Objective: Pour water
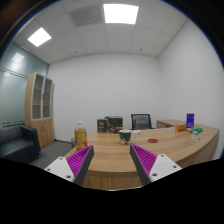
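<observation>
Gripper [112,160] raised, fingers spread wide, nothing between magenta pads [80,158]. Beyond fingertips: curved wooden desk [150,150]. Small translucent container, possibly water bottle [80,134], stands on desk just past left finger; too small to confirm. Blue box [190,121] and green item [196,130] at desk's far right end. Office chair [141,121] behind desk. Wooden cabinet [41,105] and dark sofa [17,143] off to left.
</observation>
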{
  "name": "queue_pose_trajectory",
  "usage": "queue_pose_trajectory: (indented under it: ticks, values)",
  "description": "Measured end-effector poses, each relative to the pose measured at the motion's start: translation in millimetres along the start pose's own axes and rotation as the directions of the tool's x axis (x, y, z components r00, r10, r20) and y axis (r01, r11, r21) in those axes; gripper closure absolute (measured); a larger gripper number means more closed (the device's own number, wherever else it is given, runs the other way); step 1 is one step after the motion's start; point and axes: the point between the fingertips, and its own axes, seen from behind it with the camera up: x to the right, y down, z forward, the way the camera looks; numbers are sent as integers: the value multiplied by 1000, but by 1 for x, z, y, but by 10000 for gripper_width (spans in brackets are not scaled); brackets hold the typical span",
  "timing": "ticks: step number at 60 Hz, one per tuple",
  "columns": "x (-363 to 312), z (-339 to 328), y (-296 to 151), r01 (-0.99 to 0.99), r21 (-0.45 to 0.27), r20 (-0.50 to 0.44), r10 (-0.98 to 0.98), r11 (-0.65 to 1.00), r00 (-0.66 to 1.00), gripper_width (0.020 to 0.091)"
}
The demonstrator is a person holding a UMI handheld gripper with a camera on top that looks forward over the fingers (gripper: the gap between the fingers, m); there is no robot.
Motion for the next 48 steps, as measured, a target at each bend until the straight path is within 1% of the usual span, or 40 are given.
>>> queue_pose_trajectory:
  ticks: [13,18,22,28,35,41,44,48]
  values:
    - [-20,9,4,-8,-6,54,9,1000,999,301]
    - [-40,22,10,-1,-19,84,2,1000,996,297]
    - [-64,40,14,-10,-13,110,11,1000,994,298]
    - [-105,81,21,1,-11,136,0,1000,991,297]
    - [-142,147,29,12,-15,139,-10,1000,990,308]
    - [-164,206,35,-10,-40,121,15,999,993,310]
    - [-170,232,43,15,-58,106,-8,998,994,310]
    - [-171,261,47,48,-65,77,-43,997,996,302]
